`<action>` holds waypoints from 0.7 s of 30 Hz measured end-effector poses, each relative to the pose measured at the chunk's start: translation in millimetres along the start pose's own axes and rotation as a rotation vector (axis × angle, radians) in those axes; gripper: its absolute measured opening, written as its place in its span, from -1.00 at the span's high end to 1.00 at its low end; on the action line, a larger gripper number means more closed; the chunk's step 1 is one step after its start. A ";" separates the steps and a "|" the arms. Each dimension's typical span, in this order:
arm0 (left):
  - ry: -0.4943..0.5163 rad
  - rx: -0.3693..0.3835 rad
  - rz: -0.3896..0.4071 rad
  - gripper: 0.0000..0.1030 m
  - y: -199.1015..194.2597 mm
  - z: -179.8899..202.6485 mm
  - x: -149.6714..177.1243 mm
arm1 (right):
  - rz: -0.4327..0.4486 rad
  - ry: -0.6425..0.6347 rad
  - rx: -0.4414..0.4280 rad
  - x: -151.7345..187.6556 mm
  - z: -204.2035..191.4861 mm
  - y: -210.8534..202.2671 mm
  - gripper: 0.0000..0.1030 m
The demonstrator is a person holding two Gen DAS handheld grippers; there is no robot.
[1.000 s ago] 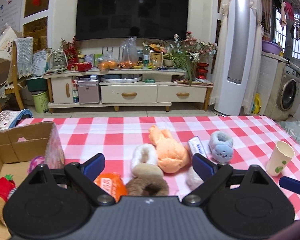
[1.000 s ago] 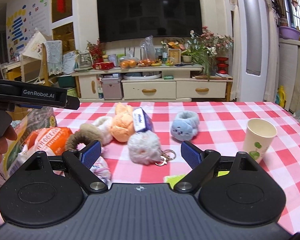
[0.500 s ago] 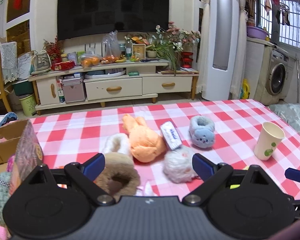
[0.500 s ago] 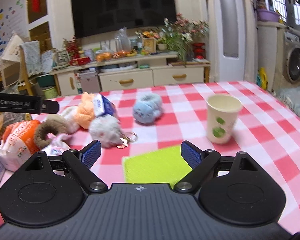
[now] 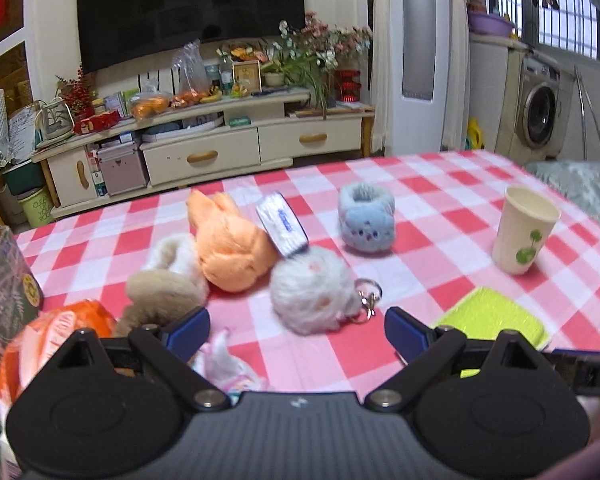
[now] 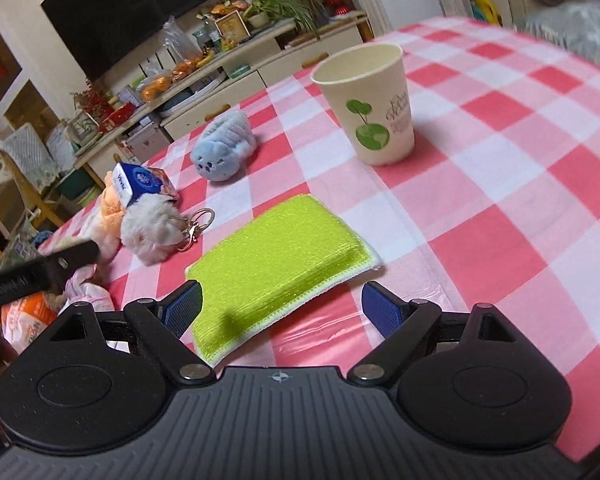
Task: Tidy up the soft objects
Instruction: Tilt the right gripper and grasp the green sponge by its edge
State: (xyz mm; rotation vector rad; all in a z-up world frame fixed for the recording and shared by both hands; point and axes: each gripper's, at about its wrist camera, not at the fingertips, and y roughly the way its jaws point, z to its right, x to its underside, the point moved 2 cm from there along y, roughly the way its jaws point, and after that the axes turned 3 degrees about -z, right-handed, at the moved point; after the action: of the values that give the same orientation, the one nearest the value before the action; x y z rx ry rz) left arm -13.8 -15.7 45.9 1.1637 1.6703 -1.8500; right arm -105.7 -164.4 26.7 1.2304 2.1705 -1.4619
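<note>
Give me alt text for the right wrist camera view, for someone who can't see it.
An open right gripper hovers over a flat lime-green sponge pad on a red-and-white checked tablecloth. Beyond stand a cream paper cup with a green globe print, a pale blue plush toy and a fluffy white keyring pompom.

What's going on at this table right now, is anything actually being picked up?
Nothing is held yet. A person holds two grippers over a red-and-white checked tablecloth strewn with soft things. The right gripper, jaws open, hangs just over a flat lime-green sponge pad. The left gripper, jaws open too, points at a fluffy white pompom keychain. An orange plush toy, a pale blue plush slipper and a paper cup lie untouched.
</note>
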 end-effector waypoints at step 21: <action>0.078 -0.043 -0.108 -0.82 50.7 28.7 17.6 | 0.037 0.064 -0.324 -28.9 -4.4 21.3 -1.00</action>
State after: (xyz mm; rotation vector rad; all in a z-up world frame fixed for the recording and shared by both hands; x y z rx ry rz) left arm 5.0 -49.6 -1.1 1.1622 1.8405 -1.8438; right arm -70.9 -172.2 32.7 1.2064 2.2979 -1.0156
